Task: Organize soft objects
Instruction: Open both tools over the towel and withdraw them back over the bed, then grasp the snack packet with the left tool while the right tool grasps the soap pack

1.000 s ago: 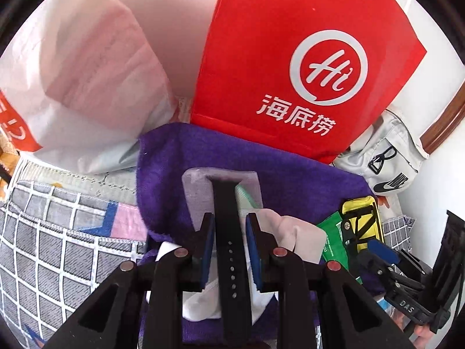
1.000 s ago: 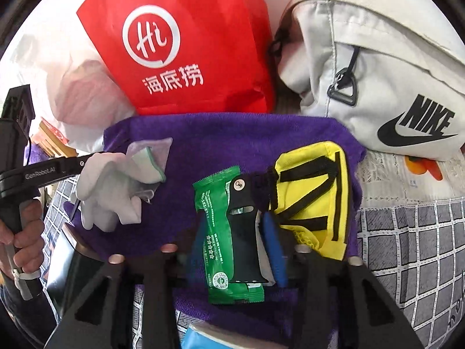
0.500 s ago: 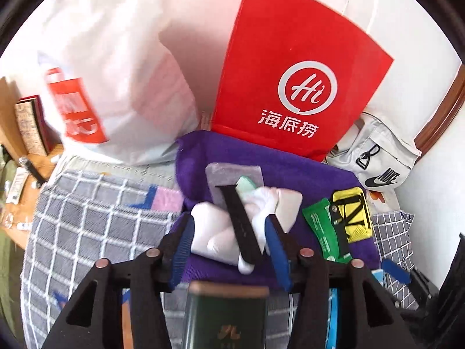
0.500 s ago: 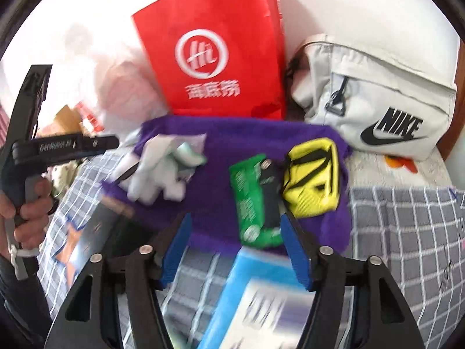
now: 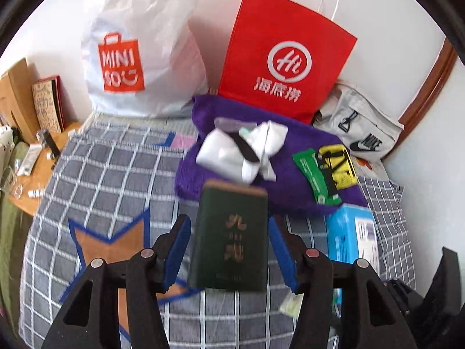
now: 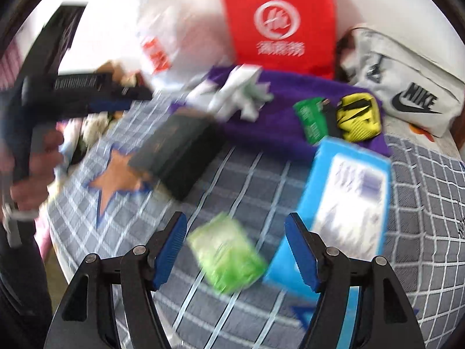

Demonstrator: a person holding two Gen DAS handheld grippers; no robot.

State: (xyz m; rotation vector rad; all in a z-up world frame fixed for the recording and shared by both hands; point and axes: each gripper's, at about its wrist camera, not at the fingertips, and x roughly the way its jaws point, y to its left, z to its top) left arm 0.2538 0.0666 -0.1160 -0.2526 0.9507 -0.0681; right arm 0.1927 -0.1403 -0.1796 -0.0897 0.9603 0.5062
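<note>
A purple towel (image 5: 290, 189) lies on the checked bed. On it rest crumpled white cloths (image 5: 229, 151) with a black strap (image 5: 247, 152), a green packet (image 5: 311, 174) and a yellow pouch (image 5: 337, 168). My left gripper (image 5: 229, 232) hovers back from the towel, jaws opening, over a dark green box (image 5: 229, 250) that its pads do not touch. In the blurred right wrist view my right gripper (image 6: 236, 226) is also opening, above a light green packet (image 6: 229, 256) lying loose on the sheet. The towel (image 6: 276, 128) and the hand-held left gripper (image 6: 136, 99) show beyond.
A red paper bag (image 5: 279, 58), a white plastic bag (image 5: 139, 58) and a grey Nike bag (image 5: 360, 128) stand against the wall behind the towel. A blue box (image 6: 348, 197) lies at the right. A cluttered wooden bedside table (image 5: 43, 160) sits at the left bed edge.
Both grippers let go of the black straps they were shut on, opened, and pulled back from the purple towel. The cloths, packet and pouch stay on the towel.
</note>
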